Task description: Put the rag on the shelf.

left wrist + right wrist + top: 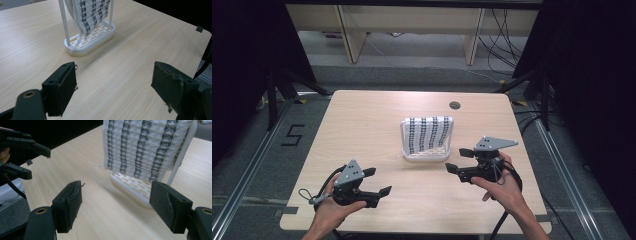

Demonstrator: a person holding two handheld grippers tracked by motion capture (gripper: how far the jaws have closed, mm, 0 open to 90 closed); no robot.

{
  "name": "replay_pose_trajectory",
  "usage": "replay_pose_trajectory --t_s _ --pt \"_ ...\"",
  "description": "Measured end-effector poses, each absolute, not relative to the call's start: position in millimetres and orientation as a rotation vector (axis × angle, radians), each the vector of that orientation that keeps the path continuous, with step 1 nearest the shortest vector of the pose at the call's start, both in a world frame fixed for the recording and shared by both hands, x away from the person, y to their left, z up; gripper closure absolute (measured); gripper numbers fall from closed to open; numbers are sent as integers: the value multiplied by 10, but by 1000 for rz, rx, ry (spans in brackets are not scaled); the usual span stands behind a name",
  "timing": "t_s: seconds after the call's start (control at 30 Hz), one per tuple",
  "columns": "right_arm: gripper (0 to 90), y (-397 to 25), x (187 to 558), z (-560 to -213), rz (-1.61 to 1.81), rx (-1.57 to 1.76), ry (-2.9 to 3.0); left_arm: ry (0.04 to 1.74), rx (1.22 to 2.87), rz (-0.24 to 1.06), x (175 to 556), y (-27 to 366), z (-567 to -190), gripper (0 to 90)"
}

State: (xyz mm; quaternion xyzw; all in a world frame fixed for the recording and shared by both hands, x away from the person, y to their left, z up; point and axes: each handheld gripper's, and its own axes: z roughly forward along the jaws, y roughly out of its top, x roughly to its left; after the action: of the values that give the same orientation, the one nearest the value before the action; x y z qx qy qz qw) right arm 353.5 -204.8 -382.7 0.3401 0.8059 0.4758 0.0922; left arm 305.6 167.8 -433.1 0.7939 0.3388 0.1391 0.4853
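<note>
A white rack (pixel 405 145) stands upright near the table's middle, with a white cloth (pixel 428 133) patterned in black stripes draped over it. My left gripper (pixel 378 181) hovers at the front left, open and holding nothing, pointing toward the rack. My right gripper (pixel 458 159) is just right of the rack, also open and holding nothing. In the left gripper view, the left gripper (pixel 113 85) faces the rack's slotted base (pixel 105 33) and the hanging cloth (pixel 88 12) from a distance. In the right gripper view, the right gripper (pixel 116 202) is close to the cloth (pixel 142 145) and the base (pixel 133 187); the left gripper (pixel 27 157) shows beyond.
The wooden table (pixel 362 125) has a round cable hole (pixel 454 105) at the back right. A "5" mark (pixel 292 135) is on the floor at the left. Black stand legs (pixel 277 90) flank the table, and cables (pixel 502 40) lie behind it.
</note>
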Motion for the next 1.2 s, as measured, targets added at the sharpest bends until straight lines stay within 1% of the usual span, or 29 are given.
replay_pose_trajectory --t_s 0.2,0.4,0.47,0.63,0.87,1.1,1.13,1.2 --pt "274 -2059 3493 -3912 1415 1002 2388 841 1917 344 3016 1724 -4406 191" --pt "273 -2061 3462 -4004 1392 975 2401 850 1934 336 2950 1759 -4493 191" --pt "274 -2040 3425 -4035 1405 1035 2404 855 1928 331 2929 1764 -4520 191" --pt "273 -2018 3403 -4145 1358 977 2420 852 1943 330 2869 1811 -4601 191" --pt "230 -1968 3329 -4300 1345 988 2436 867 1945 330 2805 1869 -4679 191" --pt "231 -1958 3252 -4451 1336 1001 2438 875 1959 335 2752 1866 -4720 191" --pt "233 -1951 3232 -4484 1335 1004 2446 873 1940 332 2748 1856 -4739 191" --pt "234 -1957 3212 -4532 1328 994 2449 874 1962 335 2729 1865 -4738 191"
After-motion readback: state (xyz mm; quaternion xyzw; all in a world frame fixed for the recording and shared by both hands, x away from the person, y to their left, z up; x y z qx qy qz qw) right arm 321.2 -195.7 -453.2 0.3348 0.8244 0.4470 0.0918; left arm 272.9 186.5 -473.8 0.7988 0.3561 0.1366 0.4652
